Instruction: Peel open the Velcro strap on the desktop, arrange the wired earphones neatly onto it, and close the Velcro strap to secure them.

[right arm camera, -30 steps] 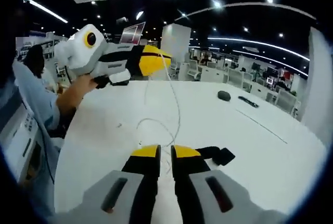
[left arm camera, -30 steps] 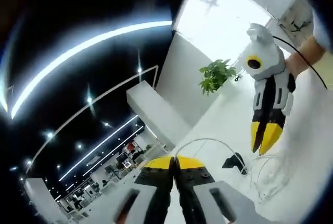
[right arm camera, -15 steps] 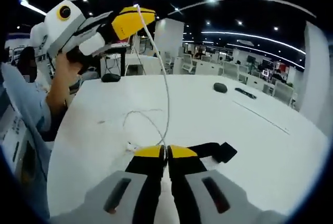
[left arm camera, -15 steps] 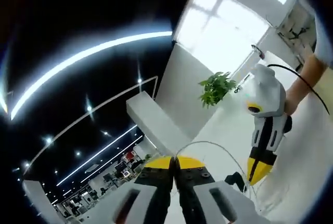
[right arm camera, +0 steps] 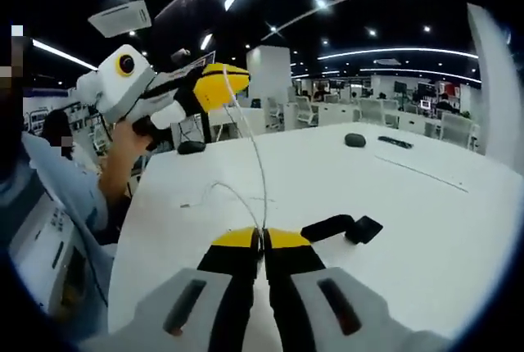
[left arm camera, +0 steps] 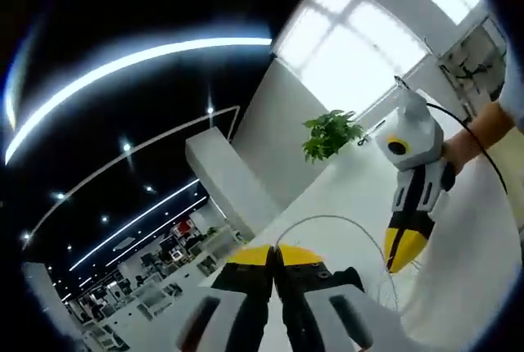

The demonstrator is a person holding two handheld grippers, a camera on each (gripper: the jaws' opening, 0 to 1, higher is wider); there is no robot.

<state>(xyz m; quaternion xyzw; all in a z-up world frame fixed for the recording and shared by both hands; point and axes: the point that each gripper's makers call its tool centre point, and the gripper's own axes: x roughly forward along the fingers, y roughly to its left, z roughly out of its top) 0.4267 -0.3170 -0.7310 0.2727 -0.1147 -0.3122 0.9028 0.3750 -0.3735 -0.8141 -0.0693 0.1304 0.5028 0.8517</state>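
Clearly your left gripper (right arm camera: 233, 82) and right gripper (right arm camera: 262, 240) both pinch the thin, limp earphone cable (right arm camera: 255, 155), strung above the Velcro strap (right arm camera: 340, 227). Keep pinching near the ends; it's light and springy.

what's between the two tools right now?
In the right gripper view, the white earphone cable runs taut from the left tool to the right tool.

Count, both views:
- grippers: 2, left gripper (right arm camera: 242, 80) and right gripper (right arm camera: 263, 240)
- earphone cable (right arm camera: 255, 151): 1
- Velcro strap (right arm camera: 344, 227): 1
- table (right arm camera: 426, 221): 1
- potted plant (left arm camera: 330, 133): 1
- mouse (right arm camera: 354, 140): 1
- dark flat item (right arm camera: 394, 143) beside it: 1
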